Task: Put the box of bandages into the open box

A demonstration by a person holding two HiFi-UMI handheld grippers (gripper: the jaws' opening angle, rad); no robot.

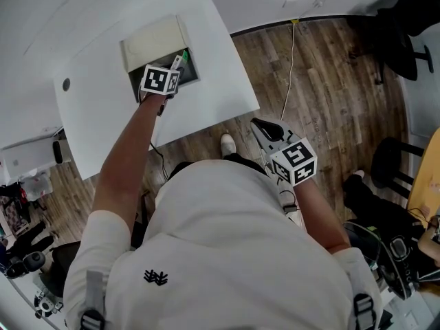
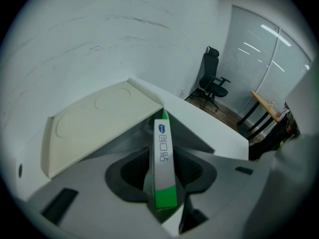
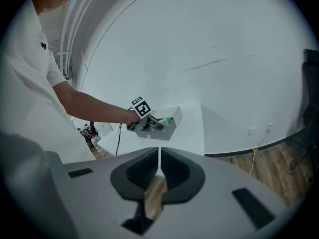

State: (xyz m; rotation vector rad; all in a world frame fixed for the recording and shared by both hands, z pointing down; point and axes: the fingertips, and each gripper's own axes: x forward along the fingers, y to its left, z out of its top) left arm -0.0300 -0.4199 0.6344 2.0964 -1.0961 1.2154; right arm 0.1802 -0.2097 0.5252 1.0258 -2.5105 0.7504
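The box of bandages (image 2: 162, 151), white with a green end, stands on edge between the jaws of my left gripper (image 2: 162, 176). The jaws stand slightly wider than the box, so the pads do not press on it. Its far end dips into the open box (image 2: 149, 126), whose cream lid (image 2: 99, 118) leans back to the left. In the head view my left gripper (image 1: 175, 69) hovers over the open box (image 1: 192, 74) on the white table (image 1: 213, 40). My right gripper (image 1: 257, 125) hangs shut and empty over the wooden floor, off the table's near edge.
The table edge (image 1: 206, 126) runs between the two grippers. A cable (image 1: 289, 67) trails across the floor at the right. An office chair (image 2: 213, 81) stands by the far wall. Clutter lies on the floor at the left (image 1: 27, 184).
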